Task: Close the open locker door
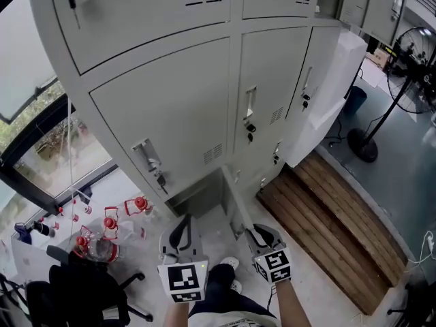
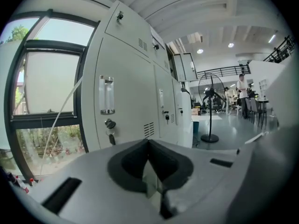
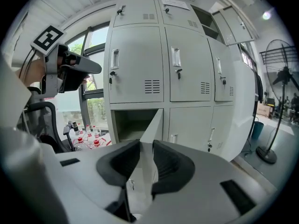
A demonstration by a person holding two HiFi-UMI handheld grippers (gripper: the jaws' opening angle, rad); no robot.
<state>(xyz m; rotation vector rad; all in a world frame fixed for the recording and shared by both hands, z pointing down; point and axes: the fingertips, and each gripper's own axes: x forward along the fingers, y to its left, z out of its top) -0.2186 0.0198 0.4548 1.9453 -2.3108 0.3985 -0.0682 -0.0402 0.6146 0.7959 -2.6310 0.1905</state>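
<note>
While the right gripper [image 3: 146,146] sits clamped on the free edge of the bottom-row locker door [image 3: 153,124], which stands ajar, the left gripper [image 2: 148,144] hangs pinched together, empty. Grasp step looks done. Next, likely: swing the edge into its compartment [image 3: 133,122], then let go.

Standing fan [image 1: 362,146], wooden pallet [image 1: 334,237], red-capped bottles [image 1: 102,240], black chair [image 1: 75,295]

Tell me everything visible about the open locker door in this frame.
The open locker door is a thin, pale grey panel that looks like painted metal. It is hinged at the right side of the bottom-left compartment. It stands swung well out from the locker front, edge-on to the right gripper, whose jaws are closed on its free edge, one on each face.
</note>
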